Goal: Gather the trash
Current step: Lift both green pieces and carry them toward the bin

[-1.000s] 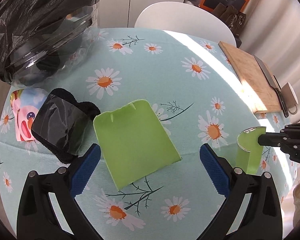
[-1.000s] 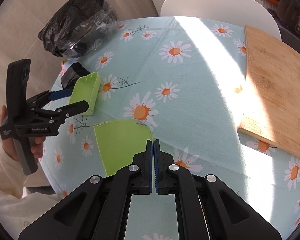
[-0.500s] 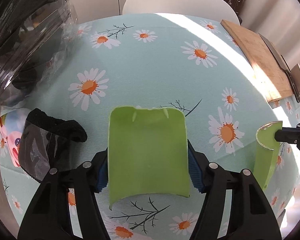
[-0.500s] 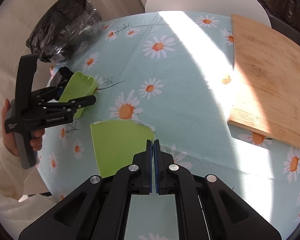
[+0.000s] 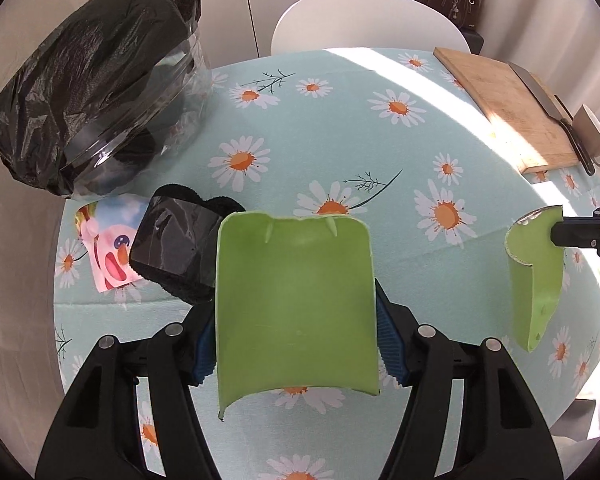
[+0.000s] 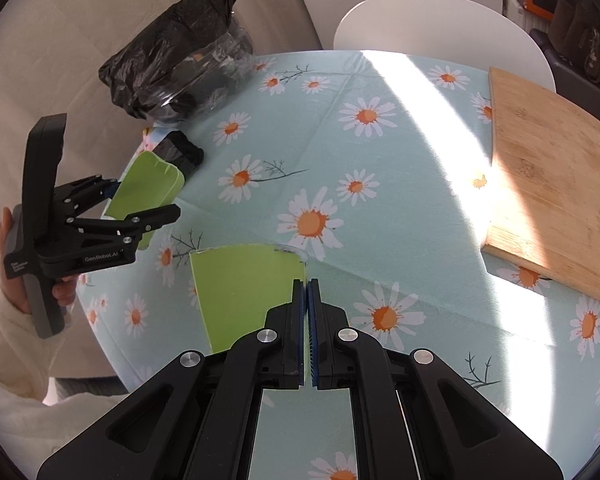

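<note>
The left claw (image 5: 296, 344) grips a curved lime-green plastic shard (image 5: 294, 304) by both side edges above the daisy-print bench (image 5: 340, 128). At ten o'clock sits a black-bagged clear bin (image 5: 96, 80); at three o'clock the right claw (image 5: 556, 236) holds a smaller green shard (image 5: 536, 276).

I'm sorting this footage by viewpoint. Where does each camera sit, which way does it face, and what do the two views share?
Left wrist: on the left gripper, angled down at the table; its fingers clamp a green piece.
Right wrist: on the right gripper, angled down; its fingers pinch a second green piece; a hand shows.
Shared: both pieces, bin bag, cutting board, chair.
</note>
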A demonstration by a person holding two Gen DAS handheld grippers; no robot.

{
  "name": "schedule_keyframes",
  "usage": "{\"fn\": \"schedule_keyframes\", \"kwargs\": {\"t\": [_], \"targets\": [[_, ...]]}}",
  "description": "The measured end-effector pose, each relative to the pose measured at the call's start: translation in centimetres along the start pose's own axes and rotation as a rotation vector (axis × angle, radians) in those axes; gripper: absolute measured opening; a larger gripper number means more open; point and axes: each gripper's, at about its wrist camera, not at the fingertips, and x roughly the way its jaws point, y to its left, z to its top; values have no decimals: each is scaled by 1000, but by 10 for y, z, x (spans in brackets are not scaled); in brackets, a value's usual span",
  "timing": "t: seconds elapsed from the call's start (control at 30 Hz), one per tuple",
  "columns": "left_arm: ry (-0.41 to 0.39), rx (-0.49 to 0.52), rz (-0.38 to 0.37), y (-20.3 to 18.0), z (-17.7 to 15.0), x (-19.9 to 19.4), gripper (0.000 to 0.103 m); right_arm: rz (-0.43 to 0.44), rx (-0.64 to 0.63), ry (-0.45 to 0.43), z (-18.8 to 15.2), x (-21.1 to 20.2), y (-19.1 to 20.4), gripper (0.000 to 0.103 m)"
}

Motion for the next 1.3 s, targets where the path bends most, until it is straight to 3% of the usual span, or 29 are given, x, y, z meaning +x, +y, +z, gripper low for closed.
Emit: {"fn": "schedule_keyframes", "kwargs": {"t": [0.3, 0.53, 0.77, 0.9, 1.07, 1.3], "targets": [[-11, 35, 141, 25, -40, -38, 65, 8, -30, 3, -26, -8, 10, 2], [42, -32, 229, 61, -59, -64, 65, 0, -48, -50, -31, -24, 6, 2], [49, -127, 307, 101, -59, -98, 65, 2, -62, -103, -14, -39, 1, 2], [17, -178, 324, 125, -51, -121, 65, 9, -64, -157, 6, -47, 3, 2], [-26, -165, 347, 150, -37, -143, 65, -28, -99, -203, 33, -54, 19, 2], [-103, -131, 254, 197, 0, -151, 65, -55, -110, -287, 85, -62, 64, 2]]}}
